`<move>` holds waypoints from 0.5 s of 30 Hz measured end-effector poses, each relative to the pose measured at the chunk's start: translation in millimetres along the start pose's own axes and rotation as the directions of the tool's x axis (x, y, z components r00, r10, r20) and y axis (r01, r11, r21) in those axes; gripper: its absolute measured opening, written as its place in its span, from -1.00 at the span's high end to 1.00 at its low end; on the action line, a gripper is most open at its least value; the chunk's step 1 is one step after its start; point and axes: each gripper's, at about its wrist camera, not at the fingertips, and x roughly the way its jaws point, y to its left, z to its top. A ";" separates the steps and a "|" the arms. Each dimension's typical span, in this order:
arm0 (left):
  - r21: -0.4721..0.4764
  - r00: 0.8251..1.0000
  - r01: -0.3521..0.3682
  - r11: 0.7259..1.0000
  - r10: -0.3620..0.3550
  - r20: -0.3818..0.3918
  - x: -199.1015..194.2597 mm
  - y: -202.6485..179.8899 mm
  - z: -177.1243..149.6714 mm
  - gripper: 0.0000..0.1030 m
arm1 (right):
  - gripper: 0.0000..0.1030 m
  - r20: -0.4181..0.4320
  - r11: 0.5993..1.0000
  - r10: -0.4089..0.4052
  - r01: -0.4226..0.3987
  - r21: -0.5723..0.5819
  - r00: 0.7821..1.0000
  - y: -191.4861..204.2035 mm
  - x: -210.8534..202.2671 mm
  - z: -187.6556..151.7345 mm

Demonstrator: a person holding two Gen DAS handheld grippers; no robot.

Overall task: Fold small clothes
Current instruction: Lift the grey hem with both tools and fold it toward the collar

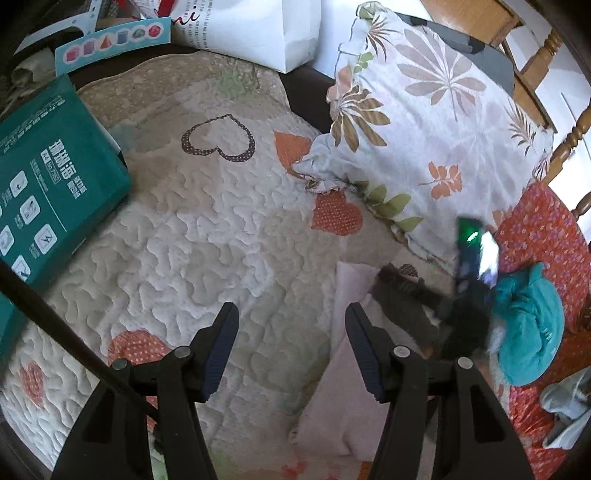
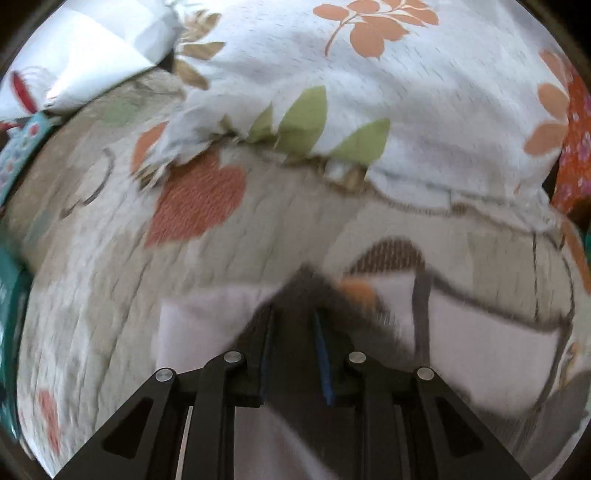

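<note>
A pale pink garment [image 1: 343, 387] lies on the quilted bedspread [image 1: 192, 236], with a dark grey fold [image 1: 402, 306] at its far right end. My left gripper [image 1: 291, 321] is open and empty, hovering over the garment's left edge. The right gripper [image 1: 469, 295] appears in the left wrist view, blurred, at the dark fold. In the right wrist view my right gripper [image 2: 295, 317] is shut on the dark grey cloth [image 2: 306, 284], lifting it over the pink garment [image 2: 207, 332]. That view is blurred by motion.
A leaf-print pillow [image 1: 424, 122] lies at the back right. A teal box [image 1: 48, 173] sits left, a white bag [image 1: 258, 33] at the back. Teal clothing [image 1: 528, 328] lies on a red floral cloth [image 1: 546, 240] at right, beside a wooden bed frame [image 1: 565, 147].
</note>
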 end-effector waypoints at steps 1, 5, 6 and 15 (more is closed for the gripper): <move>0.003 1.000 -0.001 1.000 0.001 -0.004 0.6 1.0 -0.3 -0.14 | 0.54 0.009 1.000 0.012 -0.012 0.016 1.000 -2.0 -6.0 0.7; 0.027 1.000 -0.001 1.000 0.001 -0.027 1.8 2.6 -3.4 -0.14 | 0.43 0.050 0.997 0.060 -0.062 0.042 0.997 -20.8 -50.1 -20.2; 0.041 0.999 0.001 0.999 0.000 -0.041 3.3 1.9 -5.2 -0.15 | 0.40 0.053 0.998 0.052 -0.054 0.033 0.997 -30.5 -63.7 -32.7; 0.248 0.971 0.004 0.969 0.055 -0.232 51.3 -12.0 -45.3 -0.22 | -0.19 0.081 0.965 -0.077 0.054 0.255 0.994 -199.2 -179.7 -184.2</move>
